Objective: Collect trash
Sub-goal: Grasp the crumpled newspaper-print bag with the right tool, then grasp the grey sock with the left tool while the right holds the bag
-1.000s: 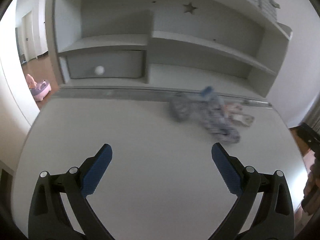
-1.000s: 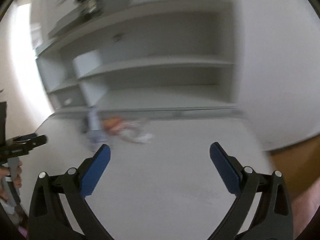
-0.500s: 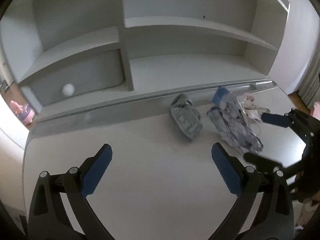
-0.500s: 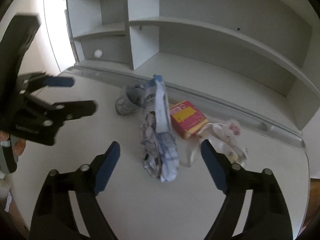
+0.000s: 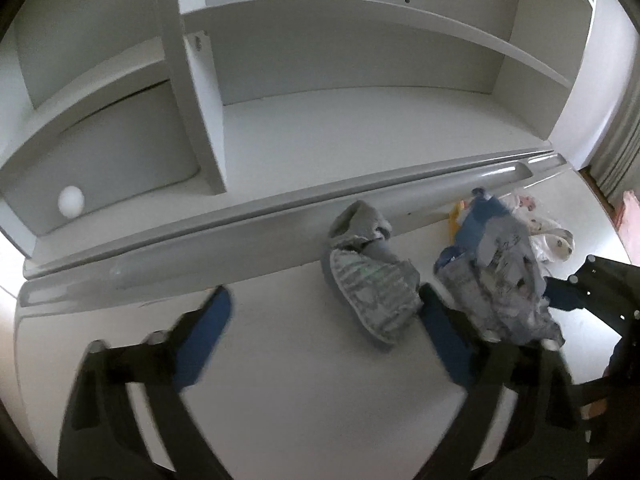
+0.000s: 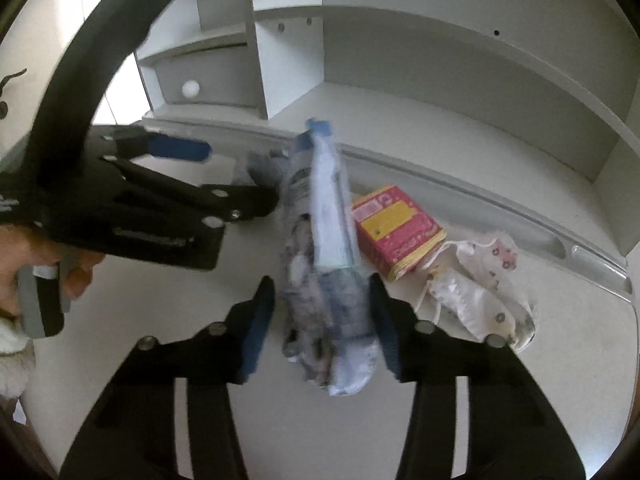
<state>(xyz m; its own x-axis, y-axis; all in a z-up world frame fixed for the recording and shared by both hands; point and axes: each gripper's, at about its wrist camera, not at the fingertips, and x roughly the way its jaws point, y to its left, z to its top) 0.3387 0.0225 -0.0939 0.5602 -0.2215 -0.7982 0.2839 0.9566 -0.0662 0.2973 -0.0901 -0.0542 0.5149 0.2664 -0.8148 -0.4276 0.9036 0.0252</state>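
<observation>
Two sets of tongs work over a white worktop (image 6: 280,420) backed by grey shelves (image 5: 360,60). The right tongs (image 6: 322,320) are closing around a crumpled blue-and-white wrapper (image 6: 328,280) that lies lengthwise between their blue pads; whether the pads press it yet I cannot tell. The left tongs (image 5: 324,320) are also closing, still wide, with a crumpled grey wrapper (image 5: 372,296) lying between the tips and touching neither pad. Just beside the blue-and-white wrapper sits a pink-and-yellow carton (image 6: 396,232), and past it a white patterned plastic bag (image 6: 476,292). A hand (image 6: 48,264) grips the left tongs' handle.
</observation>
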